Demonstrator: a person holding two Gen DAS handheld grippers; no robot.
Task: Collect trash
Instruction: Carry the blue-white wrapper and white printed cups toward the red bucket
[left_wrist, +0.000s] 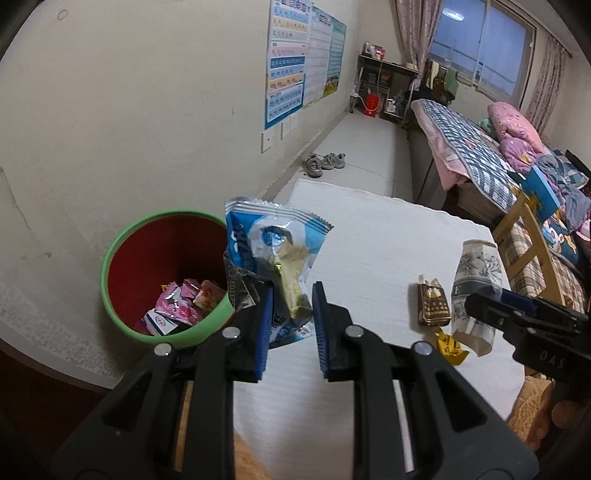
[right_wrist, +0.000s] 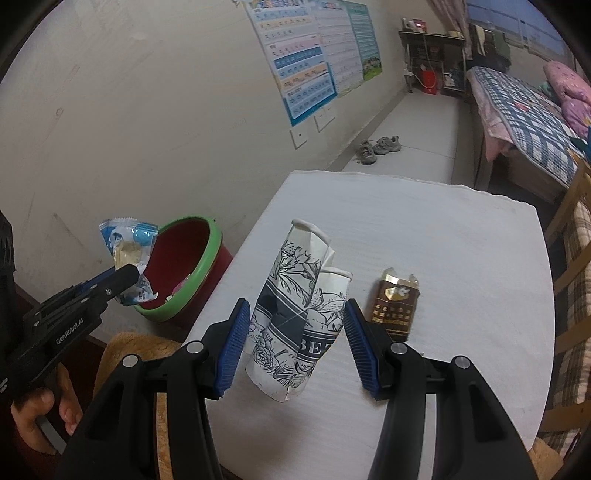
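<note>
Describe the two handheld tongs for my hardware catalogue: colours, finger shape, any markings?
Both are matte black plastic. The left tongs and the right tongs each have two angular fingers with cut-out windows, silver round pivot pins, and ribbed blue pads. The right wrist view shows white "GenRobot.AI" lettering on the left body. No cables or sleeve are visible.

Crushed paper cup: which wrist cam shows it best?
Right wrist view: the crushed paper cup fills the centre between the right hand-held gripper pads, floral print and rim clear. Left wrist view shows the cup small at the right edge, its lower part hidden behind that gripper.
</note>
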